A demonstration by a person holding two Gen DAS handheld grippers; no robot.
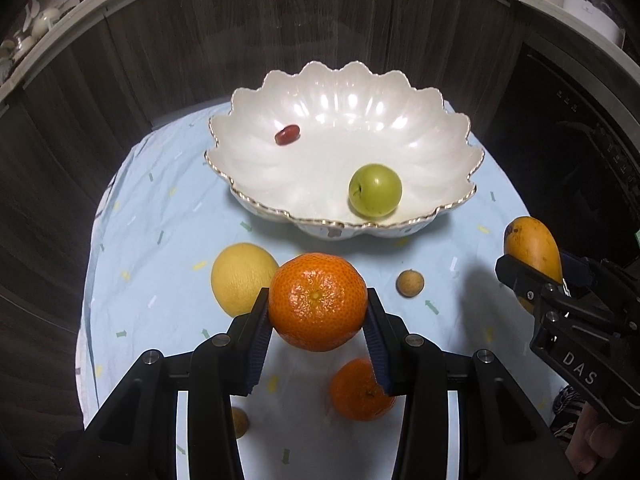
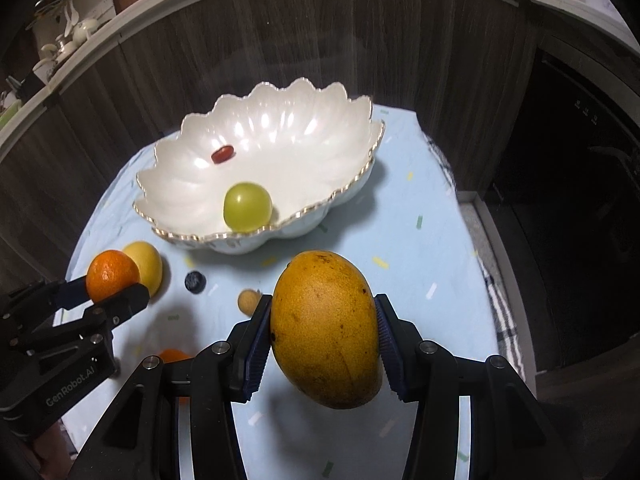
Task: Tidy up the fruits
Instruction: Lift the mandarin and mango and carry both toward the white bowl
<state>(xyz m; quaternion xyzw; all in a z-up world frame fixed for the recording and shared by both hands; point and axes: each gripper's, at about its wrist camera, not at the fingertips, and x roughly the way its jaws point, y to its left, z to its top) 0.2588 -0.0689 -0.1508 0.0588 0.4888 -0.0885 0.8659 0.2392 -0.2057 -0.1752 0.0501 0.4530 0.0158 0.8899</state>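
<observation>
Fruit lies scattered over a pale blue cloth with small coloured flecks [image 1: 168, 216] that covers the round worktop, and a white scalloped porcelain bowl with a gilt rim [image 1: 436, 120] sits toward the upper middle of both views. Inside the bowl rest a round green plum-like fruit [image 1: 375, 189] at the lower right and a small dark red oval fruit [image 1: 287, 135] at the upper left, well apart from each other. In the lower centre of the left wrist view, the left tongs [image 1: 318, 312] stand partly closed with their ribbed blue pads pressed on both sides of a round orange mandarin [image 1: 318, 300], which is raised clear of the cloth. Just beside it to the left lies a pale yellow round citrus [image 1: 240, 276]; a second orange mandarin [image 1: 356, 392] lies on the cloth below, and a small tan round longan [image 1: 410, 283] sits to the right. In the lower centre of the right wrist view, the right tongs [image 2: 324, 336] are likewise partly closed, clamping a large yellow-orange oval mango [image 2: 326, 328] by its sides above the cloth. A small dark blueberry [image 2: 195, 281] rests on the cloth at the left middle of that view, between the yellow citrus and the longan.
</observation>
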